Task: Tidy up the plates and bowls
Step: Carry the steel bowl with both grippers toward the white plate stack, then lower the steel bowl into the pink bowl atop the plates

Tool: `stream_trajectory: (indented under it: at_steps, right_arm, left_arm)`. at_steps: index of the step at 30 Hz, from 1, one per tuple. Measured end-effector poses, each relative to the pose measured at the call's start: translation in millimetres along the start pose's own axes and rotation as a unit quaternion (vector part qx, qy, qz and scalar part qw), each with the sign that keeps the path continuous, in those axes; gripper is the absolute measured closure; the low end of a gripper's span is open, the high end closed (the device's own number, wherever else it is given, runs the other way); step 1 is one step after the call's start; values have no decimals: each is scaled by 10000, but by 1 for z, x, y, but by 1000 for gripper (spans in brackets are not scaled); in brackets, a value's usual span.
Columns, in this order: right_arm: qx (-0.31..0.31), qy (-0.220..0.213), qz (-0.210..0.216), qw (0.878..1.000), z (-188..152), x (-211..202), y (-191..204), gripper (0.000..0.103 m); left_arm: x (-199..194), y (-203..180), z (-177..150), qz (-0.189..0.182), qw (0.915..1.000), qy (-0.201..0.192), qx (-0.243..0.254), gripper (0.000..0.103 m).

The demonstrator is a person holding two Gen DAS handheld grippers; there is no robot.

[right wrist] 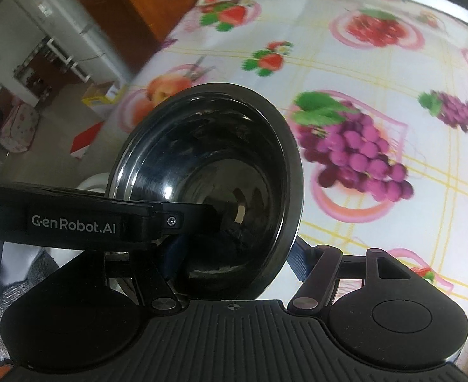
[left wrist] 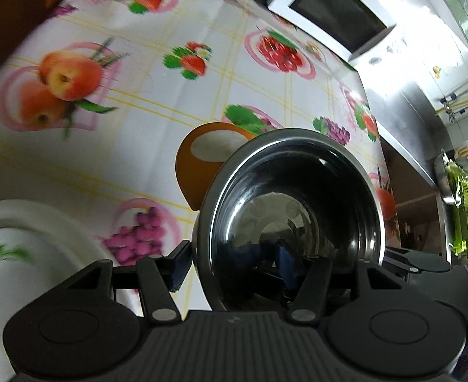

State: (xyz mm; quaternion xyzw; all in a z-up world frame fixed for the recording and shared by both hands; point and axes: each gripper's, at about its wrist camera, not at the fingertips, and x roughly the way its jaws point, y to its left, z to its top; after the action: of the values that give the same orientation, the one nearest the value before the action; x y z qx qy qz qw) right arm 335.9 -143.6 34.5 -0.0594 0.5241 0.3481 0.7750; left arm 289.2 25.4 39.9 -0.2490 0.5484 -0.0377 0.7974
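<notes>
A shiny round stainless-steel bowl is held tilted on edge above the table in the left gripper, whose blue-padded jaws stand about half open and clamp the bowl's rim between them. A second, darker steel bowl is gripped the same way by the right gripper, one finger inside the bowl and one outside. Both bowls appear to be in transit, so the sorting looks only partly done: an orange-rimmed shallow dish with a white centre lies on the cloth just behind the first bowl, and a white ceramic plate with a green sprig sits at the near left, neither yet stacked. The table wears a white plastic cloth printed with fruit and yellow grid lines. Beyond it stand a white microwave oven, a steel counter and a green dish rack; a white refrigerator shows across the tiled floor.
</notes>
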Motion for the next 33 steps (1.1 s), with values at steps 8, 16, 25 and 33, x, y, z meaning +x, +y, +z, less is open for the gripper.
stream_trajectory:
  at_steps: [8, 16, 25, 33]
  right_arm:
    - [-535, 40, 204, 9984, 4, 8, 64, 36]
    - [-947, 268, 483, 9940, 0, 41, 123, 36]
    - [-1095, 471, 597, 9911, -8, 75, 165, 36]
    - [-1042, 503, 488, 9921, -12, 84, 173, 36]
  left_arm:
    - [-53, 45, -19, 191, 9986, -337, -355, 45]
    - [-83, 108, -46, 364, 9944, -468, -880, 45]
    - [-93, 162, -68, 483, 9918, -371, -1123, 45]
    - [-85, 178, -70, 363, 9921, -294, -1164, 44]
